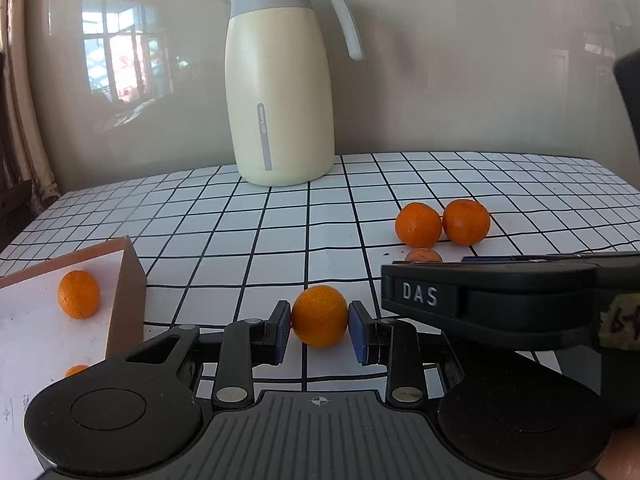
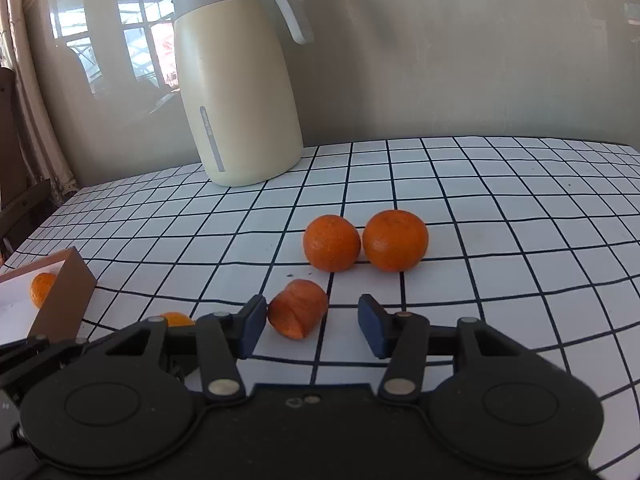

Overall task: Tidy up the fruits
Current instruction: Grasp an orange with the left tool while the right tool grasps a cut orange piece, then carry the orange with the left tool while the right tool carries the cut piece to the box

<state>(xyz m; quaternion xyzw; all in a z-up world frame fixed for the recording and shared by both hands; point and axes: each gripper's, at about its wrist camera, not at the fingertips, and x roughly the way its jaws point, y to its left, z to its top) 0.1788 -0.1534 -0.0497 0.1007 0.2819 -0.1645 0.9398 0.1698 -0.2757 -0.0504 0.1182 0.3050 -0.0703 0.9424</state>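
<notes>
Home dining spot: grid tablecloth (image 2: pixel 480 208), thermos jug (image 1: pixel 280 92), curtain (image 1: pixel 20 120).

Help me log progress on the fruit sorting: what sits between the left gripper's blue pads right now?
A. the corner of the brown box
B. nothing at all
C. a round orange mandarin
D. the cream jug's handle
C: in the left wrist view, the round orange mandarin sits squarely between the left gripper's blue pads, which close on both its sides.

Left gripper (image 1: pixel 319 326) and right gripper (image 2: pixel 312 320): black plastic bodies, ribbed centre plates, round side caps, silver rivets on the linkage bars, blue pads (image 1: pixel 357 330). Right gripper's side reads "DAS".
</notes>
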